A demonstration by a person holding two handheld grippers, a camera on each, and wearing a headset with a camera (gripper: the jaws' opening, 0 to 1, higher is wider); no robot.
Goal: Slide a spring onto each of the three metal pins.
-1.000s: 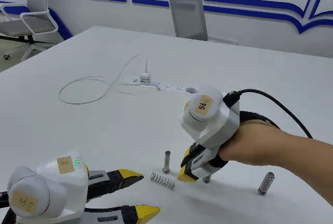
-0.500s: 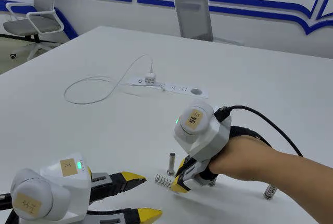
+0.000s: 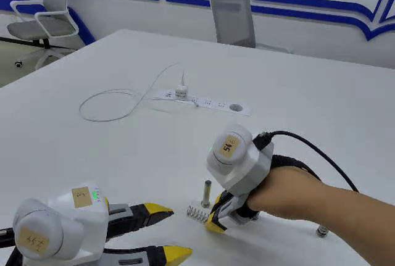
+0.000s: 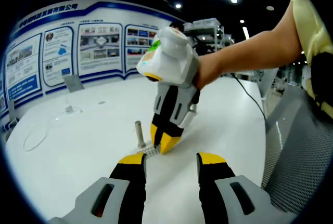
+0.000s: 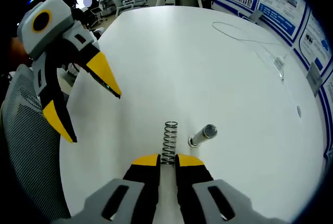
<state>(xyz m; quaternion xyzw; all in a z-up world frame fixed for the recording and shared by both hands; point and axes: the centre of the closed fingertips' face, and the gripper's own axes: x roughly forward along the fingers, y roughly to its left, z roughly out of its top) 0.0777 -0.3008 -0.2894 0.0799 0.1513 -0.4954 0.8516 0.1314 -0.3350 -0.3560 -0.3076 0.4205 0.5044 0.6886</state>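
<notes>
Between the right gripper's (image 5: 162, 160) fingers sits the near end of a spring (image 5: 169, 140), and they look closed on it. The spring lies flat on the white worktop (image 5: 218, 68), its long axis running straight out ahead of the fingertips. Just beside its far half, off to the fingers' right, stands a bare metal pin (image 5: 202, 134), upright and close but not touching. That is the relation to watch: the coil lies level while the pin points up, so I'd judge the spring must be lifted, tipped on end and its open mouth brought over the pin's top. The right gripper is plainly the nearer one. The left gripper (image 4: 171, 157) hangs facing it a little way off, fingers spread apart with nothing between them, near enough to crowd the lift if it drifts in. Farther out, past the person's hand (image 3: 290, 192), another pin (image 3: 321, 231) seems to wear a spring already. Well beyond the fingers lie a power strip (image 3: 203, 102) and a looped white cable (image 3: 114, 102), clear of the work
</notes>
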